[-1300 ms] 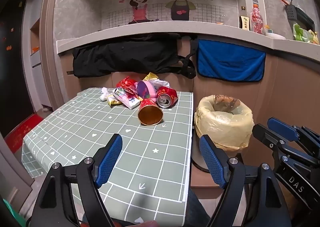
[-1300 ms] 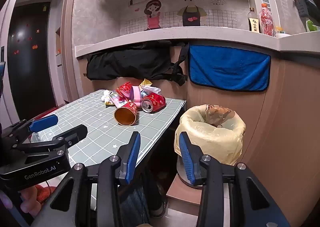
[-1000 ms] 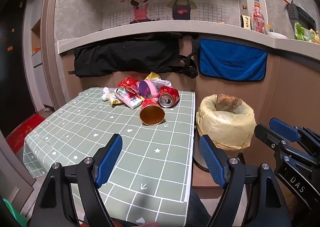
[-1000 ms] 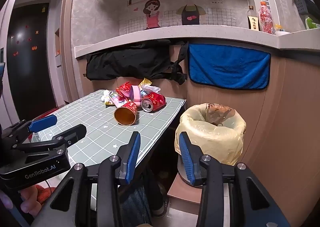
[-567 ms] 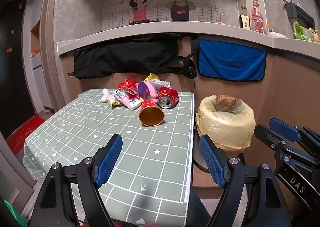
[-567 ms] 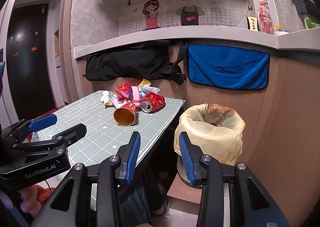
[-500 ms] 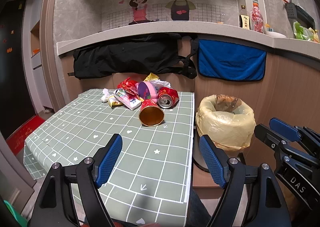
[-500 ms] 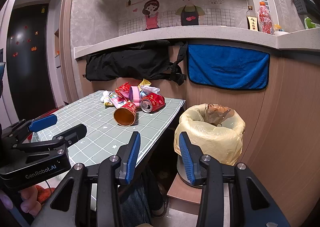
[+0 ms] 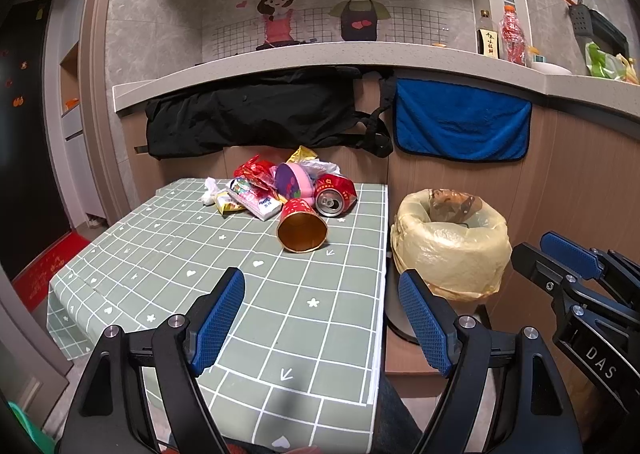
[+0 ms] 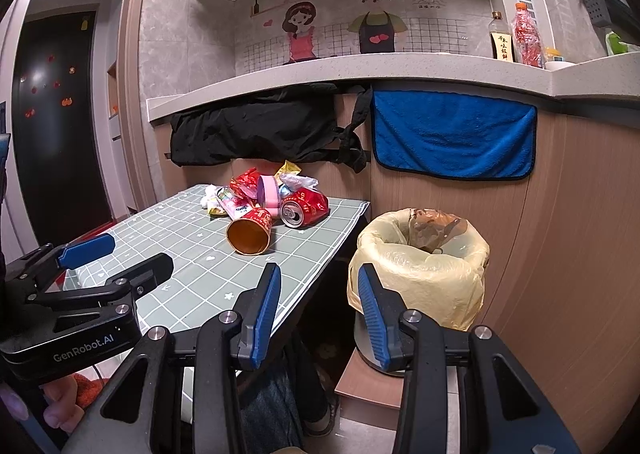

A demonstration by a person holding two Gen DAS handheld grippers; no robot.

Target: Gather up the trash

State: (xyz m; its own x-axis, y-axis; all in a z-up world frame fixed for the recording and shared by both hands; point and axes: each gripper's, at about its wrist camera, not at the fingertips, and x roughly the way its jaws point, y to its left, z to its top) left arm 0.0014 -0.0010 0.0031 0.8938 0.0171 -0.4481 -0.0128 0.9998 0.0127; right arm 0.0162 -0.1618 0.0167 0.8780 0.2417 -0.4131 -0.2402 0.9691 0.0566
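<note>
A pile of trash lies at the far end of the green checked table (image 9: pixel 224 274): a tipped red paper cup (image 9: pixel 301 225), a red soda can (image 9: pixel 334 194), a pink tub (image 9: pixel 293 181), snack wrappers (image 9: pixel 252 198) and a white tissue (image 9: pixel 210 190). The cup (image 10: pixel 250 232) and can (image 10: pixel 303 207) also show in the right wrist view. A bin lined with a yellow bag (image 9: pixel 450 244) stands right of the table. My left gripper (image 9: pixel 322 324) is open and empty over the table's near end. My right gripper (image 10: pixel 318 312) is open and empty, low between table edge and bin (image 10: pixel 420 258).
A black bag (image 9: pixel 256 112) and a blue towel (image 9: pixel 460 122) hang under the counter (image 9: pixel 320 60) behind the table. Bottles (image 9: pixel 512 36) stand on the counter at the right. The bin sits on a low wooden stand (image 10: pixel 372 380). A dark door (image 10: pixel 60 118) is at the left.
Both grippers have drifted very slightly; the view is almost the same. Nothing on the table has moved and both grippers stay open.
</note>
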